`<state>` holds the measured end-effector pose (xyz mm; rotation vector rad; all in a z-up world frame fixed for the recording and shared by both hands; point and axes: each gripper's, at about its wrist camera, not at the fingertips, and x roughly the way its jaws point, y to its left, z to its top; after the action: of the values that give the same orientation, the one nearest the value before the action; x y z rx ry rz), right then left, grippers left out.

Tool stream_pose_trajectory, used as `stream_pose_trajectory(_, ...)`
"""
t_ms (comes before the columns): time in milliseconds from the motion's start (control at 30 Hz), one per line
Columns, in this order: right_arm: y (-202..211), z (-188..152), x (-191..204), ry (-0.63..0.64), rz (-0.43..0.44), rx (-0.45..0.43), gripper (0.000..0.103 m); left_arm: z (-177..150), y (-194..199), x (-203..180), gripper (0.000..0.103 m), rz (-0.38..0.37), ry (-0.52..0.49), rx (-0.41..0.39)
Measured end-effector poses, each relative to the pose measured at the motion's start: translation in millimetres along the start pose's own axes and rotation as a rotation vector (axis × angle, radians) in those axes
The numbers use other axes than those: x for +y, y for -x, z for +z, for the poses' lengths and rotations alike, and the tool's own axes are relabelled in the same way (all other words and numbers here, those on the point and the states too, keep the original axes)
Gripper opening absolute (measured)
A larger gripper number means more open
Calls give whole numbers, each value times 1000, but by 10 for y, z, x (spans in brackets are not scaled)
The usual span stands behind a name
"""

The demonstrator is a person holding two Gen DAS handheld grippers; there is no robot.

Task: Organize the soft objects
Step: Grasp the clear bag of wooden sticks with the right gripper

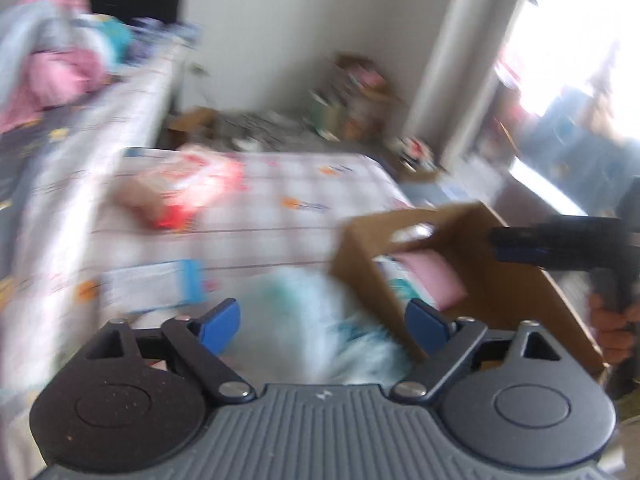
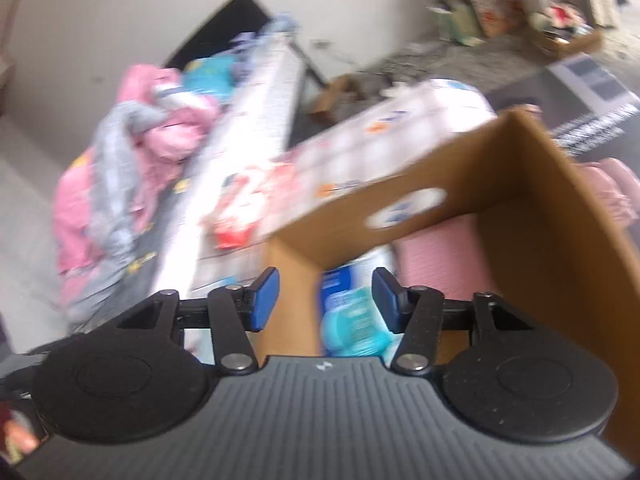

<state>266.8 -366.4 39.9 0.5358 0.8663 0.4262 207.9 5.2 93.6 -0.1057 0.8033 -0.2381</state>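
In the left wrist view the left gripper stands wide with nothing pressed between its blue pads, above a blurred pale-blue soft pack at lower centre, just left of the cardboard box holding a pink pack. In the right wrist view the right gripper is partly spread and empty, straddling the box wall, with a teal pack inside at lower centre.

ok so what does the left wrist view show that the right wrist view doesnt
Only the left wrist view: the right gripper reaching in over the box, a bright window, and a pale blue soft pack between the left gripper fingers, untouched. Only the right wrist view: a blue and teal packet inside the box. Both: the cardboard box with a pink item inside, the red pack on the checked cloth, and the pink clothes pile.
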Motion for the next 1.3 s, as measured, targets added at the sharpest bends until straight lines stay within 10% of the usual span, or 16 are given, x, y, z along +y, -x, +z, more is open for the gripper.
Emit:
stream_pose_trajectory(267,-256,-514,1059,111,228,123,59,-859,644,921,93,268,142,-40)
stream_pose_trajectory(767,-2054,-1465,2346,121,371,514,59,-1335,376,1646,60,384,274,41)
stream_pose_trajectory(1300,-2905,-1632,2713,174,333,629,59,-1255,238,1814,16,404,272,22)
